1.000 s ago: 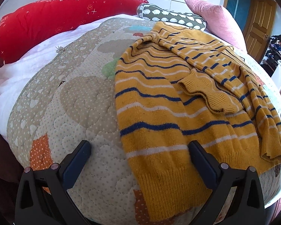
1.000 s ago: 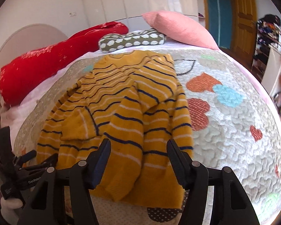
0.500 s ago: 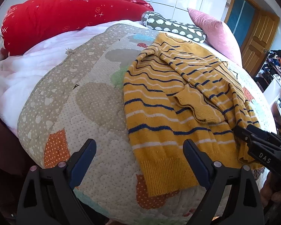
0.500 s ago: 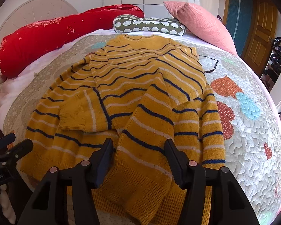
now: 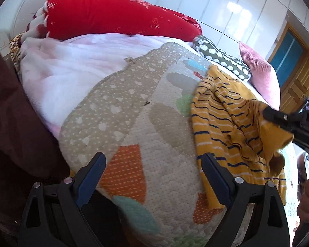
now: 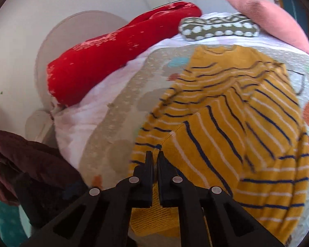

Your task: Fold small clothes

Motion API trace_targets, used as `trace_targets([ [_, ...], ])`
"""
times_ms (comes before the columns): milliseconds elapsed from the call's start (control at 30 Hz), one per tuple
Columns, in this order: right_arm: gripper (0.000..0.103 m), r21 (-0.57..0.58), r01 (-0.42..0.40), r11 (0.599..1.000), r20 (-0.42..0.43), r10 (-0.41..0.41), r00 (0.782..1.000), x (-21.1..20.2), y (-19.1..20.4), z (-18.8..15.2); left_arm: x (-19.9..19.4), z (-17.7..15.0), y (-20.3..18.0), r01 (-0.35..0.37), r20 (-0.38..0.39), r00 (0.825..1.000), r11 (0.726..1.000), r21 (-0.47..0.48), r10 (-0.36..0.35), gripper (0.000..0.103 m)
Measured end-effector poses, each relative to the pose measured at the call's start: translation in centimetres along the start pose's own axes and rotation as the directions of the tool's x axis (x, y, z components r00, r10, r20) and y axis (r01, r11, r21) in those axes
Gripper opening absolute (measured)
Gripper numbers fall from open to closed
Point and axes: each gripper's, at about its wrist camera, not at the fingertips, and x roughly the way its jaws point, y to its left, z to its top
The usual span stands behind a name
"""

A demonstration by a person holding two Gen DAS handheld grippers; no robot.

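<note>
Left wrist view sits low at the quilt's near edge, facing up the bed toward the red bolster. Right wrist view is close over the striped sweater, facing the same head end. Both share sweater, quilt, bolster, spotted cushion and pink pillow.
</note>
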Motion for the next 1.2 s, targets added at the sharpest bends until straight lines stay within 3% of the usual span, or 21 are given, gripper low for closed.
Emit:
trace_targets([
  [100,0.004,-0.058,-0.162,0.985,-0.062,0.159,0.985,3.9,6.0,1.9,-0.8,0.1,3.1,-0.046,0.011,0.999,0.997,-0.065,0.047,0.093],
  [233,0.007,-0.084,-0.376,0.923,-0.177,0.357,0.917,8.2,12.8,2.6,-1.2,0.3,5.7,-0.079,0.009,0.997,0.988,-0.132,0.081,0.093],
  [300,0.009,-0.097,-0.404,0.909,-0.201,0.38,0.903,8.9,14.5,2.4,-1.2,0.4,6.1,-0.081,0.008,0.996,0.987,-0.142,0.083,0.093],
  [367,0.023,-0.114,-0.394,0.912,-0.175,0.372,0.912,8.1,14.4,2.2,-1.1,0.5,6.0,-0.071,0.008,0.997,0.988,-0.136,0.073,0.093],
  [400,0.034,-0.127,-0.362,0.924,-0.144,0.344,0.928,7.2,13.7,2.0,-0.9,0.5,5.7,-0.061,0.007,0.998,0.99,-0.127,0.062,0.093],
  [467,0.038,-0.166,-0.231,0.959,-0.064,0.223,0.973,5.3,11.4,2.0,-0.7,0.5,5.0,-0.04,0.002,0.999,0.994,-0.106,0.041,0.093],
  [533,0.038,-0.234,0.005,0.972,0.005,-0.004,1.0,4.1,8.6,1.5,-0.4,0.3,4.2,-0.022,-0.004,1.0,0.996,-0.083,0.022,0.093],
  [600,0.038,-0.312,0.242,0.919,0.044,-0.24,0.97,3.9,6.0,0.4,-0.2,0.1,3.5,-0.009,-0.014,1.0,0.998,-0.062,0.008,0.093],
  [633,0.038,-0.33,0.306,0.893,0.043,-0.31,0.95,4.0,4.8,-0.3,0.0,0.1,3.1,-0.006,-0.02,1.0,0.998,-0.055,0.005,0.093],
  [800,0.046,-0.382,0.382,0.842,-0.022,-0.421,0.907,5.9,1.4,-3.8,0.1,-0.4,1.6,0.007,-0.051,0.999,1.0,-0.029,-0.009,0.093],
  [900,0.045,-0.361,0.336,0.87,-0.052,-0.378,0.924,6.2,-0.3,-5.0,-0.5,-0.6,0.6,-0.015,-0.037,0.999,1.0,0.008,0.015,0.093],
  [933,0.024,-0.351,0.331,0.876,-0.059,-0.374,0.925,6.2,-1.0,-5.3,-0.7,-0.6,0.2,-0.018,-0.034,0.999,1.0,0.018,0.019,0.093],
  [967,0.012,-0.34,0.322,0.883,-0.063,-0.364,0.929,6.0,-1.5,-5.3,-0.8,-0.6,0.0,-0.019,-0.033,0.999,0.999,0.026,0.02,0.093],
  [1067,0.007,-0.241,0.308,0.921,-0.009,-0.319,0.948,3.3,-3.0,-4.3,-1.1,-0.7,-1.0,-0.025,-0.036,0.999,0.999,0.048,0.027,0.094],
  [1133,0.004,-0.165,0.39,0.906,0.08,-0.382,0.921,0.6,-5.0,-3.1,-0.9,-0.7,-1.5,-0.025,-0.045,0.999,0.998,0.056,0.028,0.094],
  [1200,0.004,-0.048,0.486,0.873,0.155,-0.474,0.867,-3.2,-8.7,-1.6,-0.7,-0.6,-2.0,-0.025,-0.054,0.998,0.998,0.064,0.028,0.094],
])
